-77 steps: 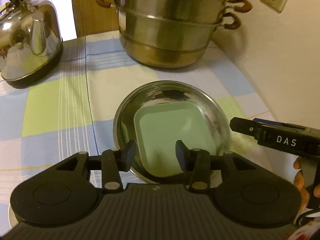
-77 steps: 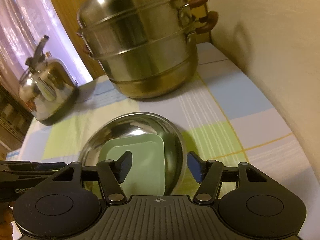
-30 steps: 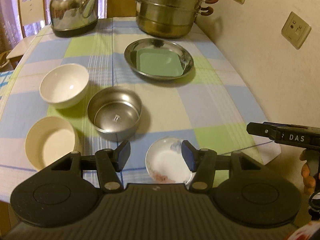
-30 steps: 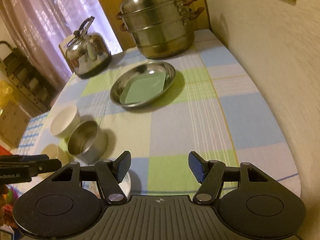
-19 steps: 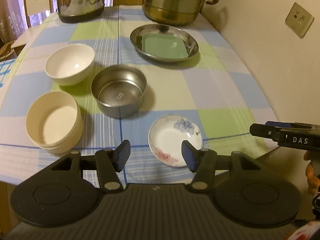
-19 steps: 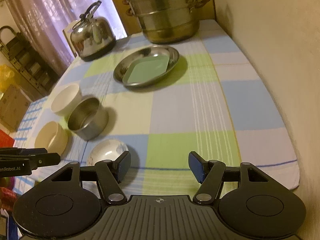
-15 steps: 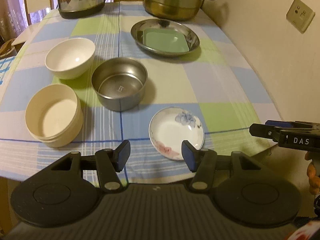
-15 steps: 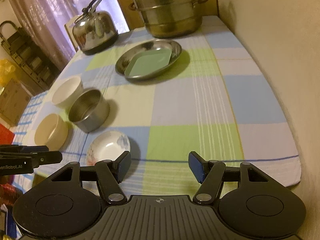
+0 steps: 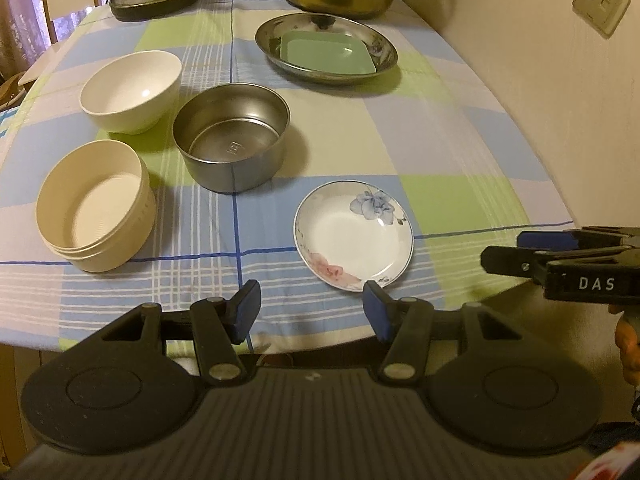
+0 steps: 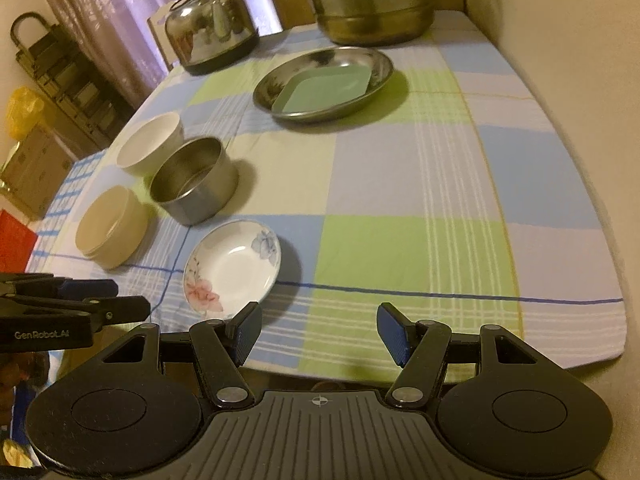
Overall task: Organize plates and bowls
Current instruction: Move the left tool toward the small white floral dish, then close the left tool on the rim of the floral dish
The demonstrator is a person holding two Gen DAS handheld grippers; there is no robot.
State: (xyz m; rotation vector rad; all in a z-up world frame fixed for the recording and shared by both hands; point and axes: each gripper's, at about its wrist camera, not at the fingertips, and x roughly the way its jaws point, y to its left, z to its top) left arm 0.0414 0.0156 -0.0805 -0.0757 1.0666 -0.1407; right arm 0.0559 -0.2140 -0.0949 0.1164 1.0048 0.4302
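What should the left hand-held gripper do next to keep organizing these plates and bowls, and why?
Probably ease the left hand-held gripper forward and down onto the near rim of the flowered saucer. It is open and empty, the saucer lies loose just ahead of it, and the green plate already sits in the steel dish.

Worktop under checked cloth: three bowls, flowered saucer, steel dish, kettle, steamer pot.
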